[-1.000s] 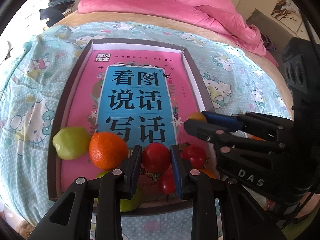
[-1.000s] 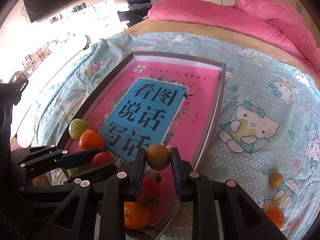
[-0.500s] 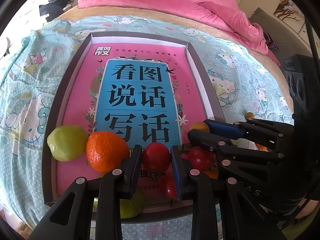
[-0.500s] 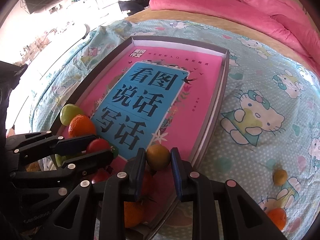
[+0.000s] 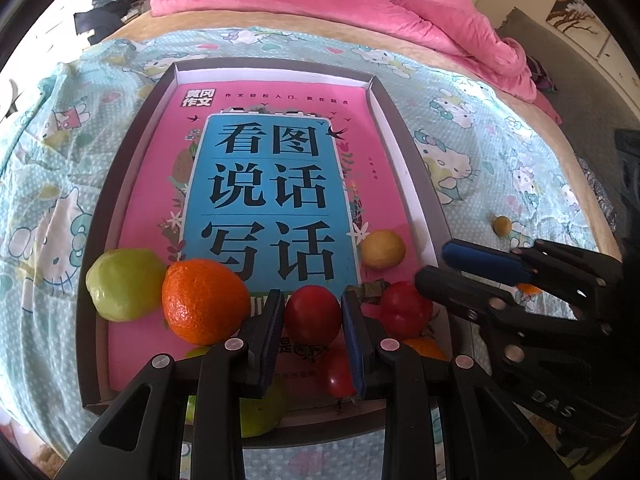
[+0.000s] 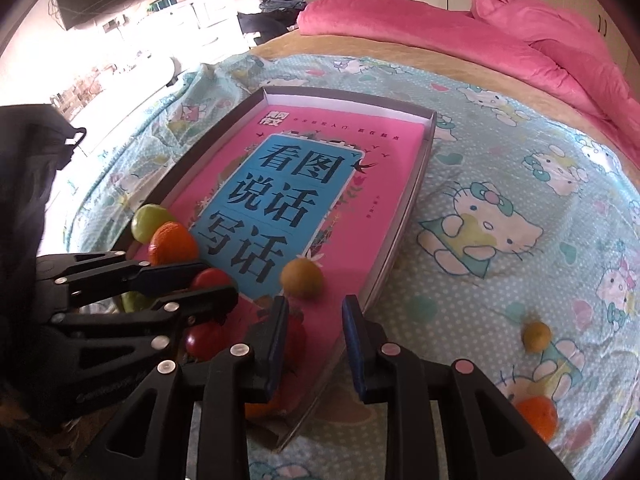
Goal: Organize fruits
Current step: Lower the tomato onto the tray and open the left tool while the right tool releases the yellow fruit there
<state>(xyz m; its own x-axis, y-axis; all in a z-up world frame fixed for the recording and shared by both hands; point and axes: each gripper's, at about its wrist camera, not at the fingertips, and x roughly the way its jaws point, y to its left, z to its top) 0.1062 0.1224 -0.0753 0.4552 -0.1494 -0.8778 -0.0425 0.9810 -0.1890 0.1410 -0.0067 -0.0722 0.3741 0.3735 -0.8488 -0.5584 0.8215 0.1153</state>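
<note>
A shallow grey tray (image 5: 404,128) lined with a pink and blue book cover lies on the bed. My left gripper (image 5: 313,316) is shut on a red tomato (image 5: 312,314) above the tray's near end. Beside it lie an orange (image 5: 204,306), a green fruit (image 5: 122,284), another tomato (image 5: 404,308) and a small yellow fruit (image 5: 383,249). My right gripper (image 6: 316,326) is open and empty, just behind the yellow fruit (image 6: 302,278) that rests in the tray. The left gripper also shows in the right wrist view (image 6: 200,282).
On the Hello Kitty sheet (image 6: 500,220) to the right of the tray lie a small yellow fruit (image 6: 537,335) and an orange (image 6: 536,418). A pink duvet (image 5: 400,4) is piled at the far end of the bed.
My right gripper has opened and let go of the small yellow fruit, which now rests in the tray. It has drawn back a little. My left gripper still holds the tomato.
</note>
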